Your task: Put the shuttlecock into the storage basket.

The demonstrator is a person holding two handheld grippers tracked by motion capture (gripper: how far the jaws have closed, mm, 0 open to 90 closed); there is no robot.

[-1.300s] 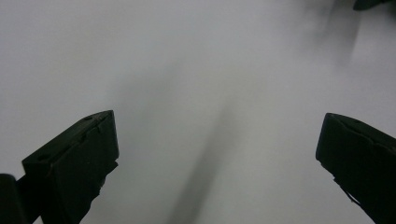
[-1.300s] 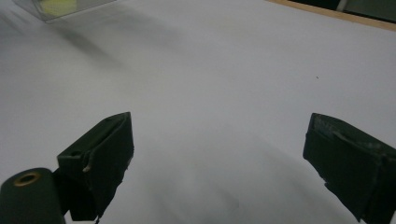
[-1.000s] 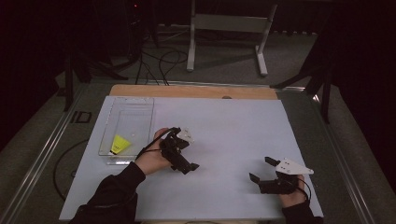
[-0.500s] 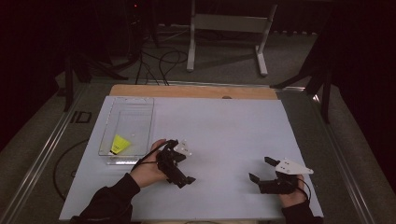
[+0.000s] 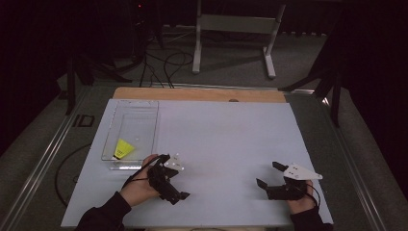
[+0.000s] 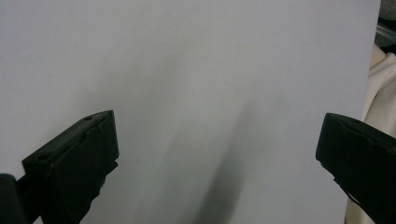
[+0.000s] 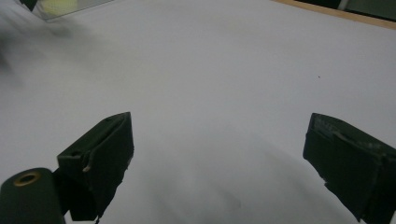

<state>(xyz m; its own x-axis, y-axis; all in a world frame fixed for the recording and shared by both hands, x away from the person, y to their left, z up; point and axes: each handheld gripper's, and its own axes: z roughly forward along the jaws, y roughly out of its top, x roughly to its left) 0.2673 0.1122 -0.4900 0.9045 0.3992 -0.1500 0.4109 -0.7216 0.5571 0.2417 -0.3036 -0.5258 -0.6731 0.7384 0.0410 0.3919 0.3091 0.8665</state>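
From above, your yellow shuttlecock [image 5: 123,149] lies cone-shaped in the clear tray [image 5: 153,126] at ten o'clock on the worktop [image 5: 231,139]; its cork tip is hard to make out. Left tongs [image 6: 217,154] gape wide, empty. Right tongs [image 7: 219,158] likewise; the tray corner [image 7: 70,8] is cut off, blurred.

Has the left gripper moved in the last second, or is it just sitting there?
Yes. The left gripper has pulled back toward the person's edge of the table and away from the clear tray, which stays where it was with the yellow thing inside.
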